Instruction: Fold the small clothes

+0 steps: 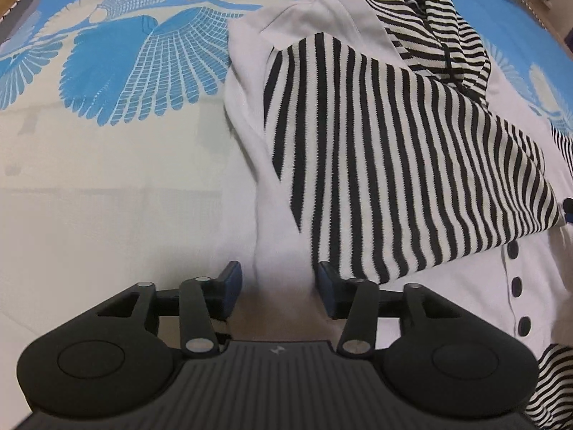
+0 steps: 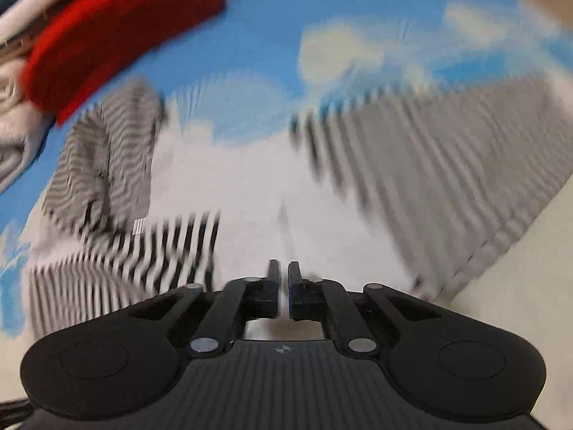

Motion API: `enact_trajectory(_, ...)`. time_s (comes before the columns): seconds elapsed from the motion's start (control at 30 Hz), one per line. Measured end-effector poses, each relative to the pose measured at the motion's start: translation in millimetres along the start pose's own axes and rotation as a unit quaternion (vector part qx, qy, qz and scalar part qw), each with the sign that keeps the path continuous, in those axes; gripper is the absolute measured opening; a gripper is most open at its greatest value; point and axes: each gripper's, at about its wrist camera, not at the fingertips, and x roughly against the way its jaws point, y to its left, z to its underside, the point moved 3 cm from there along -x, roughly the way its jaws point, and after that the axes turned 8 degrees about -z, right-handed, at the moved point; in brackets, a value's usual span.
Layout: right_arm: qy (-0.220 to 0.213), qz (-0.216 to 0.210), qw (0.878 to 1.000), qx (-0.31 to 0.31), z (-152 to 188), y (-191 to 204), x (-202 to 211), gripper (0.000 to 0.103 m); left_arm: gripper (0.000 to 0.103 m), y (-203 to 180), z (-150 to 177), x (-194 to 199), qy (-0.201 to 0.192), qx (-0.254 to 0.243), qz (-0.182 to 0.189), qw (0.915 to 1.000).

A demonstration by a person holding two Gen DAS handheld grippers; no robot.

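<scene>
In the left wrist view, the left gripper [image 1: 277,288] is being held nearest the lens, pointed steeply down, with its jaws standing well apart. A white fold of the garment [image 1: 358,179] is being straddled by them, but the blue pads [image 1: 234,283] are not being pressed on the cloth. The garment, a small white top with black-and-white striped sleeves, is being shown spread on a bedsheet [image 1: 107,179] printed with blue and cream feathered shapes. One striped sleeve [image 1: 412,165] is being shown folded across the white front, its cuff end lying just beside the right-hand pad. A row of dark buttons [image 1: 515,285] is being shown running down the front at the right, and a striped hood or collar part [image 1: 429,18] is being shown bunched at the far end.

In the right wrist view, which is being blurred heavily by motion, the right gripper [image 2: 283,279] is being held over the white middle of the same garment, with its jaws drawn almost together and only a narrow slit left between them. Whether cloth is being pinched there cannot be told. Striped parts are being shown on either side of it. A red item [image 2: 118,32] and a pile of pale cloth [image 2: 18,125] are being shown at the far left.
</scene>
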Motion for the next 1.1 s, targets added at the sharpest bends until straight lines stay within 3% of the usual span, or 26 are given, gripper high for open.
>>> enact_trajectory(0.03,0.014,-0.002,1.000,-0.001,4.7,0.3,-5.0,0.034,0.054,1.1,-0.4,1.1,0.003,0.001,-0.001,1.0000)
enact_trajectory(0.07,0.018,0.002,1.000,0.004,8.5,2.1,-8.0,0.044,0.054,1.7,-1.0,3.0,0.004,0.002,-0.003,1.0000)
enact_trajectory(0.1,0.020,0.009,1.000,0.010,10.7,4.5,-10.0,0.045,0.053,1.3,-1.9,6.5,0.001,0.003,-0.005,1.0000)
enact_trajectory(0.2,0.024,0.018,0.999,0.013,13.2,6.5,-14.6,0.045,0.053,-2.9,-6.3,21.7,-0.028,0.007,0.012,0.9995)
enact_trajectory(0.23,0.023,0.018,0.999,0.016,13.2,8.0,-13.5,0.035,0.053,-3.4,-7.3,25.7,-0.034,0.009,0.016,0.9993)
enact_trajectory(0.27,0.021,0.016,0.999,0.026,12.9,10.8,-13.8,0.010,0.053,-4.4,-8.2,28.9,-0.040,0.011,0.018,0.9990)
enact_trajectory(0.3,0.018,0.017,0.999,0.034,11.8,14.3,-15.4,0.008,0.053,-5.1,-9.8,31.3,-0.045,0.012,0.018,0.9987)
enact_trajectory(0.53,-0.068,-0.003,0.995,0.068,-9.3,35.9,30.8,0.006,0.053,-9.8,-18.3,33.7,-0.047,0.016,0.024,0.9985)
enact_trajectory(0.63,-0.073,0.043,0.993,0.077,-12.1,28.3,33.5,0.007,0.053,-12.3,-15.0,26.2,-0.035,0.001,0.023,0.9991)
enact_trajectory(0.73,-0.028,0.094,0.993,0.063,-7.9,9.1,12.3,0.011,0.053,-13.2,-10.1,17.1,-0.018,-0.014,0.011,0.9997)
enact_trajectory(0.77,-0.030,0.104,0.993,0.056,-7.2,4.8,10.6,0.011,0.053,-12.7,-9.5,16.2,-0.016,-0.015,0.008,0.9997)
enact_trajectory(0.83,-0.057,0.087,0.993,0.049,-10.5,6.6,16.5,0.011,0.053,-10.8,-9.5,16.8,-0.018,-0.013,0.012,0.9997)
enact_trajectory(0.9,-0.085,0.043,0.994,0.062,-13.9,17.2,25.8,0.014,0.054,-9.7,-7.7,14.7,-0.014,-0.022,0.007,0.9996)
enact_trajectory(0.93,-0.092,0.017,0.993,0.072,-13.6,23.0,28.3,0.021,0.054,-8.5,-5.3,10.5,-0.006,-0.029,-0.004,0.9995)
enact_trajectory(1.0,-0.065,-0.007,0.994,0.083,-10.0,24.5,20.0,0.028,0.059,-7.3,-0.4,3.8,0.005,-0.040,-0.021,0.9989)
enact_trajectory(1.1,0.049,0.033,0.997,0.058,6.5,3.8,-14.4,0.030,0.059,-6.4,-2.4,12.7,-0.004,-0.035,-0.024,0.9991)
